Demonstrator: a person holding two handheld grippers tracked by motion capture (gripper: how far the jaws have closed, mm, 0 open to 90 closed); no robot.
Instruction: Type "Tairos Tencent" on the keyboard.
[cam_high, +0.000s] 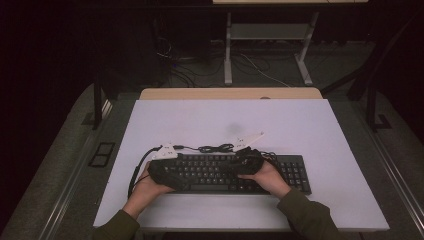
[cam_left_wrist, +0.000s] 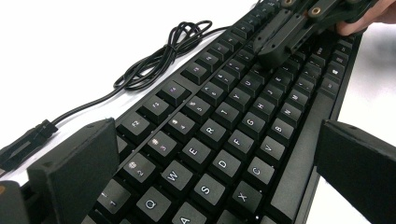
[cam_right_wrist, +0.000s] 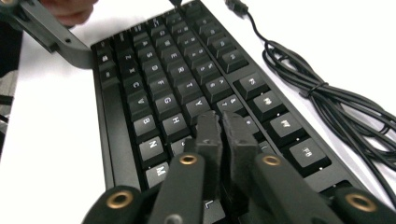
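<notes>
A black keyboard (cam_high: 295, 172) lies across the near half of the white table top, its keys facing up. My left gripper (cam_left_wrist: 217, 158) is open wide over the keyboard's left end, one jaw beyond its far edge and the other beyond its near edge, around the Q–C keys; in the high view the left gripper (cam_high: 170, 174) covers that end. My right gripper (cam_right_wrist: 226, 133) is shut with nothing between its jaws, and its tips rest on keys near the middle of the keyboard (cam_right_wrist: 159, 88). The left gripper view shows the right gripper (cam_left_wrist: 285, 39) farther along the keyboard (cam_left_wrist: 224, 140).
The keyboard's black cable (cam_high: 216, 148) lies in a loose bundle on the white table top (cam_high: 300, 125) just behind the keyboard; the cable (cam_right_wrist: 327, 102) runs close to my right gripper. Beyond the table's wooden far edge stands another desk's frame (cam_high: 228, 50) with wires on the floor.
</notes>
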